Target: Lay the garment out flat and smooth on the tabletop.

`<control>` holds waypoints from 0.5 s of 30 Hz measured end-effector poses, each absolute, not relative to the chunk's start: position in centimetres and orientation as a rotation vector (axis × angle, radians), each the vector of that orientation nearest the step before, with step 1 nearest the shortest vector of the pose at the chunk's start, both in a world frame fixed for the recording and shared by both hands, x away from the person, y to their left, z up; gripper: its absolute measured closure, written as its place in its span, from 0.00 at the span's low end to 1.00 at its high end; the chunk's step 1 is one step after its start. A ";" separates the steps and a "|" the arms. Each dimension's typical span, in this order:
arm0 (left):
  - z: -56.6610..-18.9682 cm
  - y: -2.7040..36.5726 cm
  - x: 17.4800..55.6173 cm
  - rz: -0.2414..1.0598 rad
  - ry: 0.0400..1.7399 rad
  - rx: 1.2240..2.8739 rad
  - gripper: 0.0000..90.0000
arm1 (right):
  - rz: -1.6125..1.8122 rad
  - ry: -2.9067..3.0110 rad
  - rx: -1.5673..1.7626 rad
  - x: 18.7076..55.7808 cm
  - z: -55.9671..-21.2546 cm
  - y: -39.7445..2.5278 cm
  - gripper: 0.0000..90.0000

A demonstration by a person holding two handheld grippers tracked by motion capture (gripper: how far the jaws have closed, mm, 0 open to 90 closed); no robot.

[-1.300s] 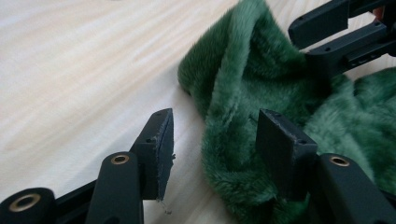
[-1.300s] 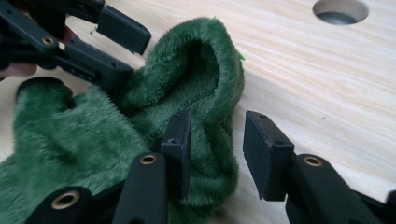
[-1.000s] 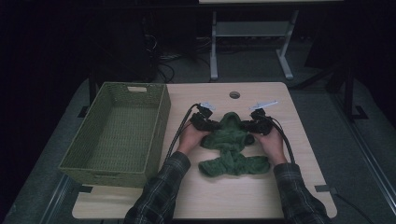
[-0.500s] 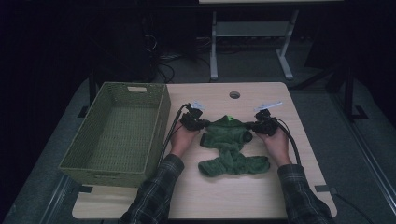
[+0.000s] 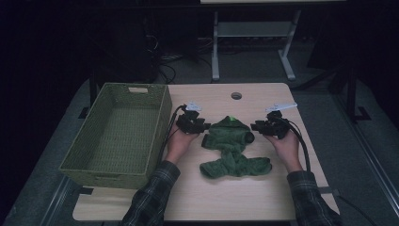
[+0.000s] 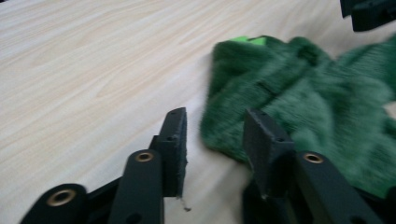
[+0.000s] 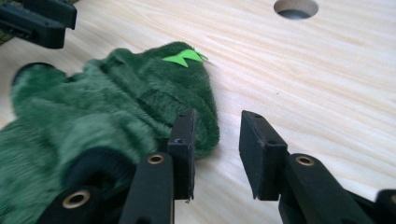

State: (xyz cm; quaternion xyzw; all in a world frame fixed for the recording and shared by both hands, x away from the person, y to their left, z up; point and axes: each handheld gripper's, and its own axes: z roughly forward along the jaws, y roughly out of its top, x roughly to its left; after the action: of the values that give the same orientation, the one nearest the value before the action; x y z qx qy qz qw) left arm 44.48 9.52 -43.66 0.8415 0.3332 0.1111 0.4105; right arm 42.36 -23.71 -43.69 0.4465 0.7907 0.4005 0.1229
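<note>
A dark green fuzzy hooded garment (image 5: 231,147) lies flat in the middle of the wooden table (image 5: 282,197), with a bright green tag (image 7: 183,58) at its hood. My left gripper (image 5: 202,128) sits at the garment's left sleeve, jaws open and pointing right. In the left gripper view the garment's edge (image 6: 299,98) lies just beyond the gap of that gripper (image 6: 215,127). My right gripper (image 5: 255,126) sits at the right sleeve, open. In the right gripper view bare table shows between the jaws of this gripper (image 7: 218,127), and the fur (image 7: 116,102) touches one jaw.
A green woven basket (image 5: 155,141) stands empty on the left side of the table, close to my left hand. A round cable hole (image 5: 236,96) is in the table behind the garment. Dark floor, cables and a table frame lie beyond the far edge.
Both hands have slid outward from over the garment's upper part, left gripper to the left and right gripper to the right. The garment now lies more spread out between them.
</note>
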 end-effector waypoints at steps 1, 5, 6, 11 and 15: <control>-43.5 9.5 44.1 0.279 0.834 2.116 0.62 | 1.174 2.309 1.296 41.9 -43.1 -23.9 0.70; -42.9 9.8 42.6 0.261 0.805 2.121 0.57 | 1.182 2.304 1.267 41.0 -42.5 -24.1 0.67; -42.8 9.9 42.2 0.254 0.799 2.120 0.55 | 1.187 2.307 1.269 40.6 -42.4 -24.2 0.66; -42.4 10.3 40.0 0.229 0.761 2.126 0.43 | 1.196 2.317 1.266 39.3 -42.3 -24.6 0.61; -42.3 10.7 37.9 0.225 0.736 2.127 0.34 | 1.200 2.319 1.257 37.9 -42.3 -24.7 0.59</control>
State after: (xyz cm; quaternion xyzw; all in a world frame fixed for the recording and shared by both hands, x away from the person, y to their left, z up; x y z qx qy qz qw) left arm 37.92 10.71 -42.31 0.8509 0.2943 0.0901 0.4258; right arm 37.87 -24.74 -42.27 0.4304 0.7943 0.4112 0.1216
